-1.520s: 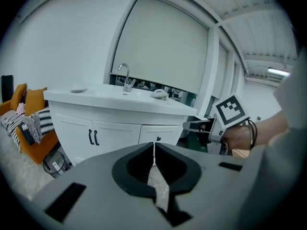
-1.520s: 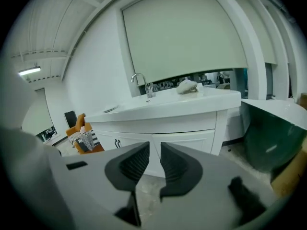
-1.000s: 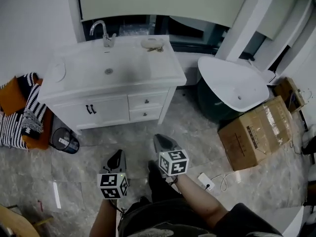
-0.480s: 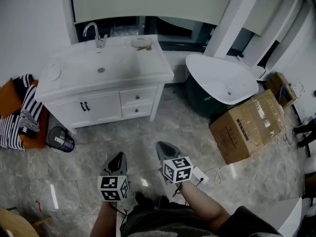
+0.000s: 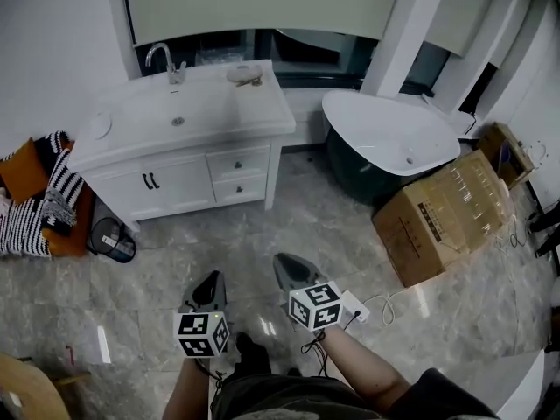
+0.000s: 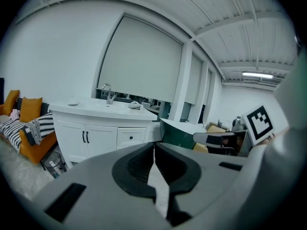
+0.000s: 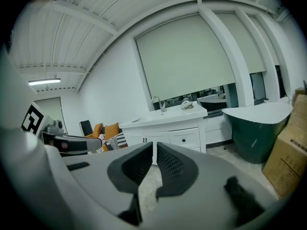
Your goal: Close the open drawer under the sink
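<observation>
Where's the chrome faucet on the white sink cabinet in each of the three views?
Head view: chrome faucet, upper left, behind the basin.
Left gripper view: left of centre, about mid-height.
Right gripper view: near the centre.
Shared landmark: dark green bathtub, to its right.

The grey marble-patterned tile floor (image 5: pixel 262 226) carries a white wooden vanity cabinet (image 5: pixel 188 182) by the wall. Right of that cabinet stand a dark green freestanding bathtub (image 5: pixel 350 169) (white inside) and, farther right, a brown cardboard box (image 5: pixel 442 217). At the cabinet's left foot sits a small round dark appliance (image 5: pixel 112 239) beside an orange sofa (image 5: pixel 68 233); a white power strip (image 5: pixel 354 307) lies well in front of the cabinet.
</observation>
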The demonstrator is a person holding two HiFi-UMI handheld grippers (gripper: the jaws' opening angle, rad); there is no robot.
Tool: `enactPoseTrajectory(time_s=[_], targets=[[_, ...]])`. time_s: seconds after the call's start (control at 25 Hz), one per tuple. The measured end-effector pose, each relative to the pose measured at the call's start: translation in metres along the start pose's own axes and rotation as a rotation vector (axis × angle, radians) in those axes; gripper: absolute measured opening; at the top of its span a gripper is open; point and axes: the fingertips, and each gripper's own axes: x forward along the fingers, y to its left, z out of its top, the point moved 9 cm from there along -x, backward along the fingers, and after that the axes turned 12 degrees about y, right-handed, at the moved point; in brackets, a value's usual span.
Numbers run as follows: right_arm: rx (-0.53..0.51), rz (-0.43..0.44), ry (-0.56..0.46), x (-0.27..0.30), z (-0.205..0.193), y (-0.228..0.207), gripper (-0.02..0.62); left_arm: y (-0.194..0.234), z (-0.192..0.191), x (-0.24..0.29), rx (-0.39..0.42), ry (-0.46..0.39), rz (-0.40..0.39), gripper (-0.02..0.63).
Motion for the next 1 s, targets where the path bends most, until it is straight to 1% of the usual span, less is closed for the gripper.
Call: enactPoseTrajectory(time_s=[0.16,0.32,0.56,0.8,1.0], targets=[[-0.008,0.005,-0.018,-0.039,-0.016,-0.006,0.04,-0.036,-0.012,-0.017,0.005,-0.019,0.001,0.02],[-0.025,0.001,-0.022,-0.074,-0.032,-0.009,0.039,-0.069,-0.024,-0.033,0.034,-0.032,0.0,0.02],[-0.053,0.014,-0.015,-0.119,-0.056,-0.004,0.035,-0.11,-0.045,-0.059,0.041,-0.052,0.005,0.02],[-0.1,0.048,-0.004,-0.154,-0.075,0.006,0.031,-0.138,-0.07,-0.085,0.026,-0.043,0.019,0.02],[-0.113,0.066,-0.002,-0.171,-0.087,0.012,0.03,-0.151,-0.079,-0.099,0.024,-0.053,0.037,0.02]])
